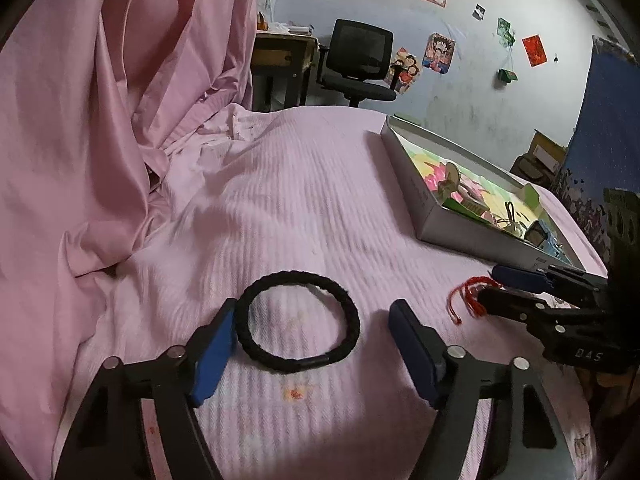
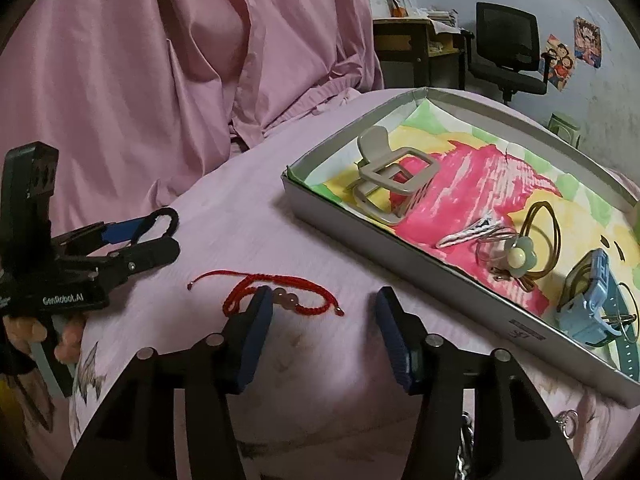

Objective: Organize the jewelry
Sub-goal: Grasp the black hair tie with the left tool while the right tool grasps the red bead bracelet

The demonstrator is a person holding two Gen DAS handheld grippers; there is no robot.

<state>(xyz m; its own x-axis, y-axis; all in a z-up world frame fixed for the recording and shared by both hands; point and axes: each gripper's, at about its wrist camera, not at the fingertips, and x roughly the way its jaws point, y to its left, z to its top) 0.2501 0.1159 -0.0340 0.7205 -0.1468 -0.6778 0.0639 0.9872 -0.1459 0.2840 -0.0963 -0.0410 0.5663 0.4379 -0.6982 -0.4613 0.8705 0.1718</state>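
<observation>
Left gripper (image 1: pixel 312 344) jaws apart around a black braided hair tie (image 1: pixel 298 320), one pad touching. Right gripper (image 2: pixel 324 320) jaws apart, not clamped, over a red cord bracelet (image 2: pixel 280 300) with pale beads, beside the tray (image 2: pixel 400 248).

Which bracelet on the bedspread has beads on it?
The red string bracelet by the right claw; it carries pale beads. The black braided one is plain.
</observation>
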